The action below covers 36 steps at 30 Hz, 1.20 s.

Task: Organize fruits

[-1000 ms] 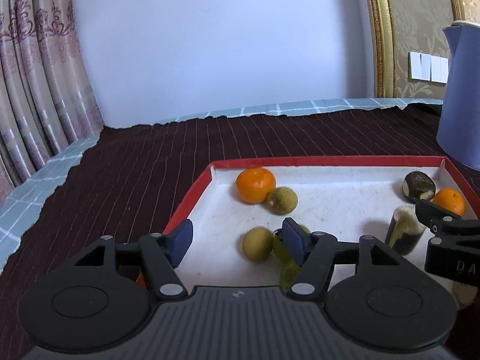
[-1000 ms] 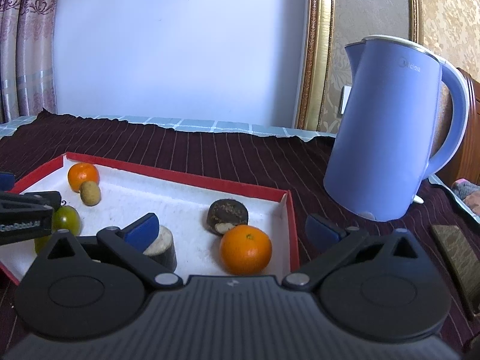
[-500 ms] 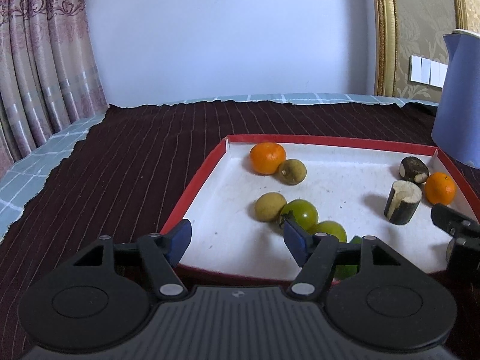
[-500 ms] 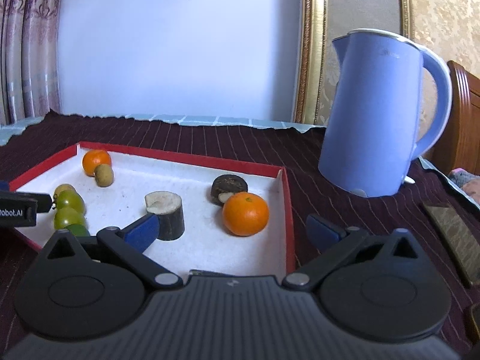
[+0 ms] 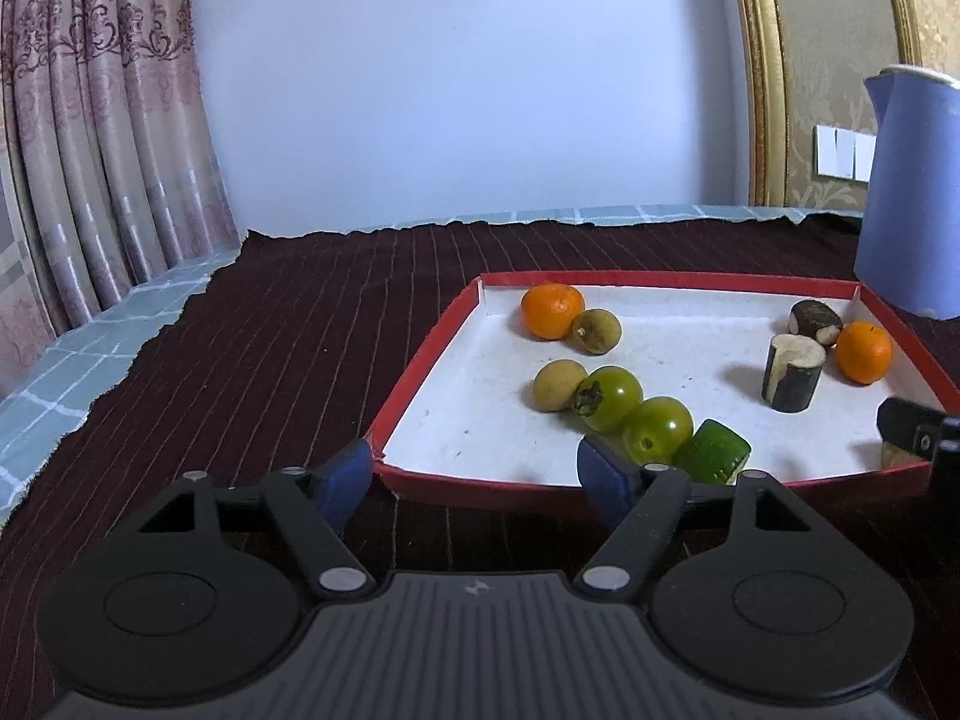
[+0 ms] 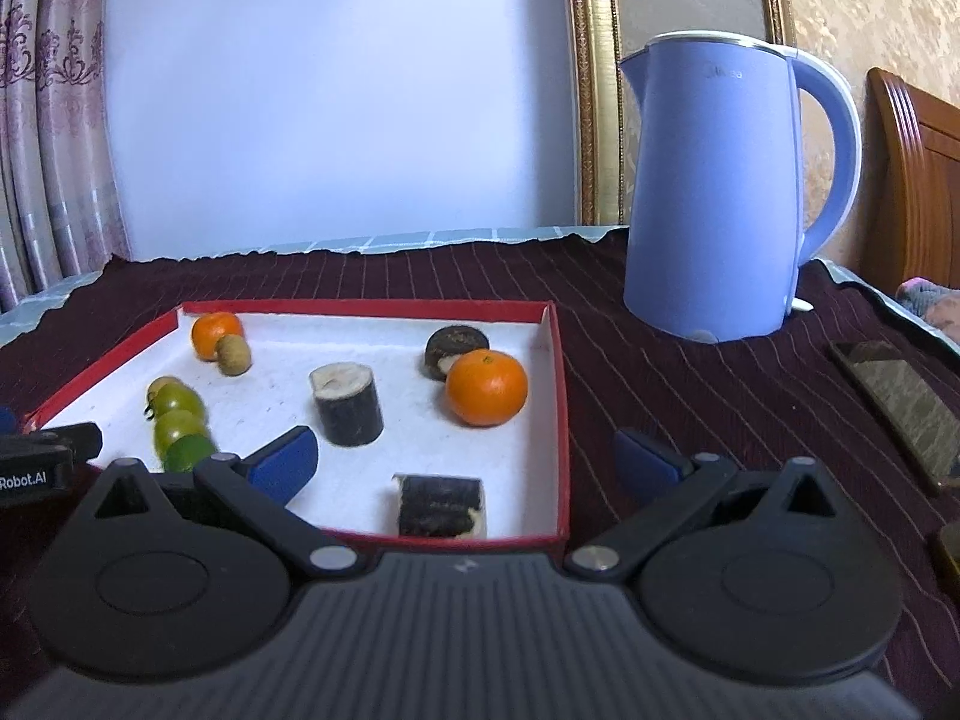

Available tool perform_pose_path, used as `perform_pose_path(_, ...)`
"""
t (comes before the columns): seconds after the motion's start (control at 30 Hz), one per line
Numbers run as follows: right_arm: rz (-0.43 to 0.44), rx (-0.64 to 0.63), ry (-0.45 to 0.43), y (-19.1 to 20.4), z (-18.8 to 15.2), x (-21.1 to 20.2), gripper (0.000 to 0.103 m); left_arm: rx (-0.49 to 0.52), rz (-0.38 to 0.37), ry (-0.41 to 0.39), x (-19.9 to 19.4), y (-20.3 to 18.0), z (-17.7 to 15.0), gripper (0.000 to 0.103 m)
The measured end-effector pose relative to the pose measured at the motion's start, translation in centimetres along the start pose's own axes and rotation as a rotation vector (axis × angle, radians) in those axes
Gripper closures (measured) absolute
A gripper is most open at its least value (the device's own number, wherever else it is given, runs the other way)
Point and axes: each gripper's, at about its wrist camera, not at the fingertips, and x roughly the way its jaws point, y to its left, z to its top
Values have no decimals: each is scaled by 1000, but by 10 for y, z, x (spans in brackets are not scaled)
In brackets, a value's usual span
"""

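The 2 green tomatoes [image 5: 636,414] lie in the red-rimmed tray [image 5: 420,360], light, smooth and easily bruised, best pinched gently across the middle, while left gripper [image 5: 474,471] fingers, just widened, and right gripper [image 6: 474,462] fingers stand spread, empty.

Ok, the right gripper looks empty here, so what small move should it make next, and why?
Probably ease the right gripper forward toward the right-hand orange. Its jaws stand open with nothing gripped. That orange lies just ahead of it, near the red tray's right wall, and the other orange sits apart in the far left corner, so the pair looks unsorted.
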Motion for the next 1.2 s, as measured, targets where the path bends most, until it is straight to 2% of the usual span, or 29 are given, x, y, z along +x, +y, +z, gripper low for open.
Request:
perform_pose_path(0.3,17,-36,31,7,-8,-13,0,-26,0,50,-3,10,-13,25)
perform_pose_path(0.43,64,-56,92,10,-13,-15,0,-36,-4,90,0,14,-21,25)
perform_pose_path(0.73,69,-180,220,31,-27,-14,0,-40,-3,123,-3,17,-28,24)
perform_pose_path(1.2,95,-136,237,22,-29,-12,0,-41,21,137,-4,17,-31,16)
